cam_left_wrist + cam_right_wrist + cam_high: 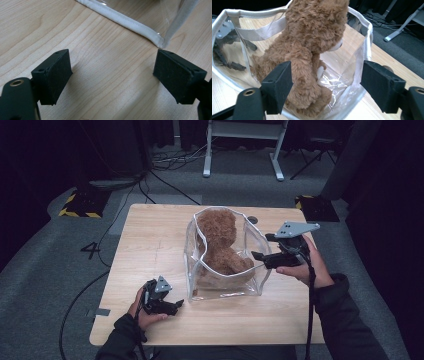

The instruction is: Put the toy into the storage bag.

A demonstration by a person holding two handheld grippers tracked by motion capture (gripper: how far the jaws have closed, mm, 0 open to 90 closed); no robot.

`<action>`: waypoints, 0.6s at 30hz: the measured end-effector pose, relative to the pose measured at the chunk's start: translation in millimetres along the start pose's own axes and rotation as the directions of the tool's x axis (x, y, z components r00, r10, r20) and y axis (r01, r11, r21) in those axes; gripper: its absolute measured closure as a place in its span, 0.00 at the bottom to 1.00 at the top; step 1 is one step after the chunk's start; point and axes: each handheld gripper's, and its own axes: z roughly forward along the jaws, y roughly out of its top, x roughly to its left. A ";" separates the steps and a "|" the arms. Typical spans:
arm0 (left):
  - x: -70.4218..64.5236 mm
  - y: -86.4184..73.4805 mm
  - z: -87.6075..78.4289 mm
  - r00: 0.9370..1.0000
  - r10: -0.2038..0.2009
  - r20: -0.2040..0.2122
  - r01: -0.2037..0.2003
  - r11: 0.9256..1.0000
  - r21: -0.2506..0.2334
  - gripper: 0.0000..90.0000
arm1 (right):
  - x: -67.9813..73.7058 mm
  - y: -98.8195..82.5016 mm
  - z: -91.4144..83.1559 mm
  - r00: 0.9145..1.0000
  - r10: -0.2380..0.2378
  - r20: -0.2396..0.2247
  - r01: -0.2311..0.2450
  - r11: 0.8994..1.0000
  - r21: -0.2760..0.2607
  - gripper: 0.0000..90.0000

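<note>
A brown teddy bear [220, 245] sits upright inside a clear plastic bag [225, 289] with white trim, in the middle of the wooden table [150, 235]. My right gripper [262, 246] hovers at the bag's right rim, open, with nothing pressed between its pads. In the right gripper view the bear [312, 37] fills the space beyond that gripper [328, 75], and the bag's rim [368, 37] stands behind it. My left gripper [177, 305] rests low near the table's front left, open and empty. In its own view this gripper [112, 75] faces the bag's white bottom seam [130, 23].
The table's front edge lies just behind the left hand. On the grey floor beyond the table are cables [170, 160], white desk legs [207, 150] and two bases with yellow-black stripes [82, 202]. Through the bag, the left gripper [227, 55] shows in the right gripper view.
</note>
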 end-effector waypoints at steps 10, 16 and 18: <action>0.0 0.0 -0.1 1.000 0.000 -0.001 0.000 1.000 0.000 0.16 | -8.8 -9.4 -12.4 0.999 0.006 0.047 -0.006 1.000 -0.012 0.27; 0.0 0.0 -0.1 1.000 0.000 -0.001 0.000 1.000 0.000 0.17 | -12.3 -14.7 -18.2 0.998 0.007 0.061 -0.007 1.000 -0.014 0.27; 0.0 0.0 0.0 1.000 0.000 -0.001 0.000 1.000 0.000 0.16 | -13.5 -16.4 -20.7 0.998 0.009 0.065 -0.008 1.000 -0.016 0.27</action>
